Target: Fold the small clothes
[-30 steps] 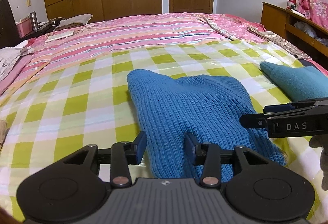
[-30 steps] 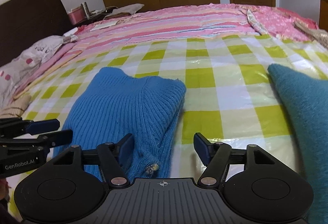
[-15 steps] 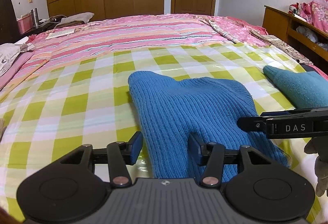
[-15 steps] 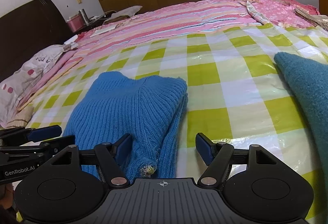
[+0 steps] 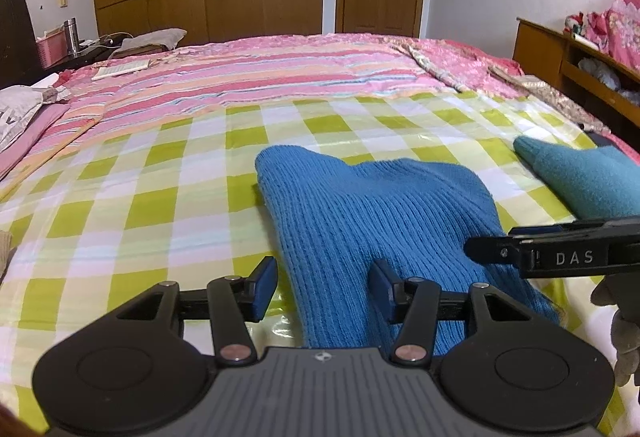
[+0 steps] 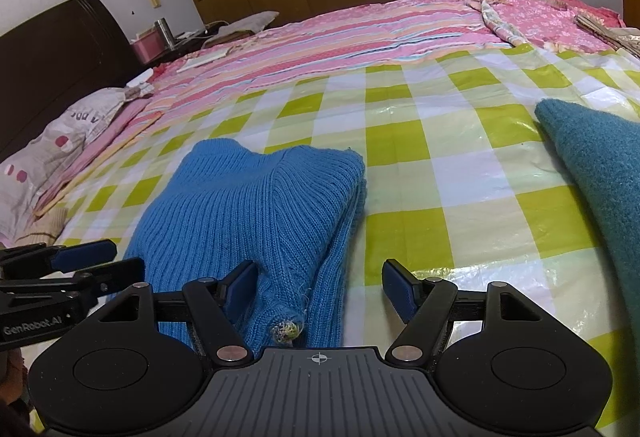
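A folded blue ribbed knit garment [image 5: 380, 213] lies on the green-and-white checked sheet [image 5: 160, 205]; it also shows in the right wrist view [image 6: 256, 209]. My left gripper [image 5: 324, 287] is open and empty, its fingers astride the garment's near left edge. My right gripper [image 6: 320, 287] is open and empty, astride the garment's near right edge, where a small multicoloured tuft [image 6: 286, 331] sticks out. Each gripper shows side-on in the other's view: the right gripper [image 5: 560, 251] and the left gripper [image 6: 76, 269].
A folded teal garment [image 5: 584, 177] lies to the right on the sheet, also in the right wrist view [image 6: 600, 173]. Pink striped bedding [image 5: 248, 73] covers the far bed. A pillow [image 6: 60, 141] and dark headboard [image 6: 52, 53] are left; a wooden shelf [image 5: 568, 53] is right.
Both grippers have drawn back a little toward me and tilted up, so the blue garment sits slightly farther away. Both stay open. The garment has not moved.
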`<state>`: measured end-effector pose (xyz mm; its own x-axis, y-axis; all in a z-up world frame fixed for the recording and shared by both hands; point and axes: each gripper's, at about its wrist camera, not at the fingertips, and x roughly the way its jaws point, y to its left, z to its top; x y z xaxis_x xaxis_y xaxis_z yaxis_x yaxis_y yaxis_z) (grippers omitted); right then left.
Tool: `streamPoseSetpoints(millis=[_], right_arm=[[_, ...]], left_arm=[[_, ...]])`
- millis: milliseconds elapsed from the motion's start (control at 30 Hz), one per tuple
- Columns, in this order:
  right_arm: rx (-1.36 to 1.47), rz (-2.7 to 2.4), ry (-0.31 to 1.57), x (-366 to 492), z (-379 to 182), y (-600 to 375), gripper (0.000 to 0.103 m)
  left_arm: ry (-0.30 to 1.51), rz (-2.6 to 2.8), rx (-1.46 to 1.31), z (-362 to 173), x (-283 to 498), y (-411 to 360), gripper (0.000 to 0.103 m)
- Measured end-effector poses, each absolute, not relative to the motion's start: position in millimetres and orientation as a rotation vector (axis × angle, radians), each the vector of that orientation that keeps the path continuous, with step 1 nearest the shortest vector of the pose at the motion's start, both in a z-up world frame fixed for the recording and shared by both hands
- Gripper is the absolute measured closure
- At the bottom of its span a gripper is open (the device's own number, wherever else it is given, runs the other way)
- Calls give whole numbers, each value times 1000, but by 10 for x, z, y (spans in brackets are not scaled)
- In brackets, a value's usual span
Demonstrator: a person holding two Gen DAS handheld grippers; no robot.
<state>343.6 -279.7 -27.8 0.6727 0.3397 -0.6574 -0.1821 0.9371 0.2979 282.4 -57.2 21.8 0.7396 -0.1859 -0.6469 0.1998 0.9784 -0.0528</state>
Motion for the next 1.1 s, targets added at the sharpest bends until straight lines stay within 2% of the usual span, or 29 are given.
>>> streamPoseSetpoints(millis=[233,533,900,1100], right_arm=[[204,293,771,3420,-281,-2783,31],[236,306,780,3472,-326,-2816,29],[449,399,797,3514,-377,-3042,29],[454,418,839,3619,-441,-2938,27]], left_arm=[[679,-183,-52,253,2822,-405,47],[729,-215,-121,128,2938,-401,47],[765,-284,-169,16,3089,-375,42],[769,-307,-194,-34,3140,-380,42]])
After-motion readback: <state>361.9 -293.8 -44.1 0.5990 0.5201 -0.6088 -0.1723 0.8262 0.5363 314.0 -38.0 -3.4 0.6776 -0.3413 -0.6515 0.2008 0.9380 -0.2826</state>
